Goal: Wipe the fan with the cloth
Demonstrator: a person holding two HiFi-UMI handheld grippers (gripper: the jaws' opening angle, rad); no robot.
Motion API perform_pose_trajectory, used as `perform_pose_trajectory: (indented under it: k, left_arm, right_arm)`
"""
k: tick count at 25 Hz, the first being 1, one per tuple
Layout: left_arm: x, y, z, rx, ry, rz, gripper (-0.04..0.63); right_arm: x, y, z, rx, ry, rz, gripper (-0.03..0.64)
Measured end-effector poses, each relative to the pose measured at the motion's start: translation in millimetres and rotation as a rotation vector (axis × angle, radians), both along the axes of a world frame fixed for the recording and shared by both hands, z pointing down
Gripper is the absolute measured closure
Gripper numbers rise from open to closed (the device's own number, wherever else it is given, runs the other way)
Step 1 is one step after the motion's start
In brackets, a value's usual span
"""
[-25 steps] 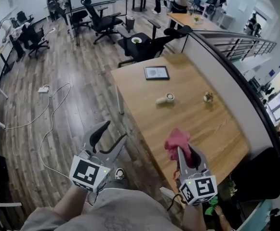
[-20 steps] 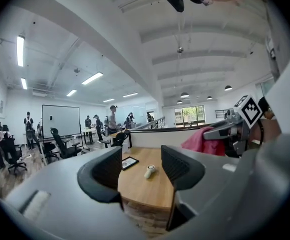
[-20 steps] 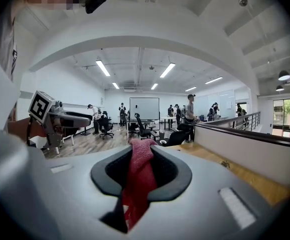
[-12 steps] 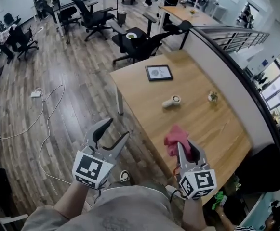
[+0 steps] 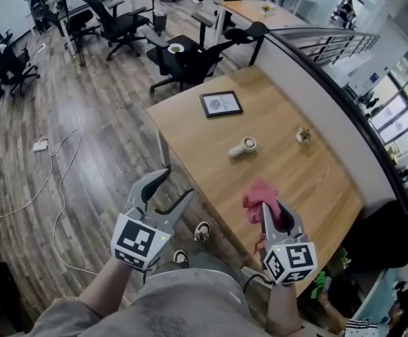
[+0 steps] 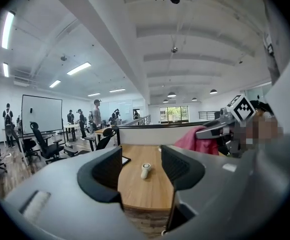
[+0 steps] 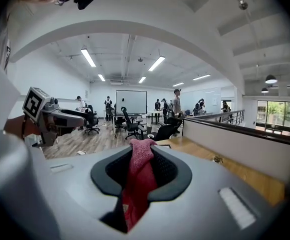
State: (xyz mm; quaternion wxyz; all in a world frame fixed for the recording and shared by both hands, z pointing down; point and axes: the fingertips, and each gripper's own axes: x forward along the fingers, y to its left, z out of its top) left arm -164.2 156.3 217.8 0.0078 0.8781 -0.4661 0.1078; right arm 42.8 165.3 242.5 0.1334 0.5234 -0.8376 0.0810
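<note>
A small white hand fan (image 5: 242, 147) lies on its side near the middle of the wooden table (image 5: 309, 181); the left gripper view shows the fan (image 6: 145, 170) beyond the jaws. My right gripper (image 5: 272, 213) hovers over the table's near edge, shut on a pink cloth (image 5: 258, 196) that bunches up above its fingertips. In the right gripper view the cloth (image 7: 137, 184) fills the gap of my right gripper (image 7: 141, 159). My left gripper (image 5: 177, 186) is open and empty, held over the floor just left of the table; its jaws (image 6: 141, 159) stand apart.
A framed picture (image 5: 221, 104) lies at the table's far end and a small ornament (image 5: 303, 135) near the partition wall (image 5: 330, 97). Office chairs (image 5: 189, 58) stand beyond the table. A cable and power strip (image 5: 41, 146) lie on the wooden floor at left.
Both grippers have travelled with the person toward the table, and the table now sits a little nearer. The cloth stays gripped on the right; the left jaws stay open.
</note>
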Motion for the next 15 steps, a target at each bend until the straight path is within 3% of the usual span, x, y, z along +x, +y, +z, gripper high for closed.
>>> perform_pose_trajectory:
  k: [15]
  left_arm:
    - [58.7, -95.0, 45.0, -0.057, -0.06, 0.118, 0.35]
  right_arm:
    - [48.4, -70.8, 44.1, -0.054, -0.027, 0.109, 0.543]
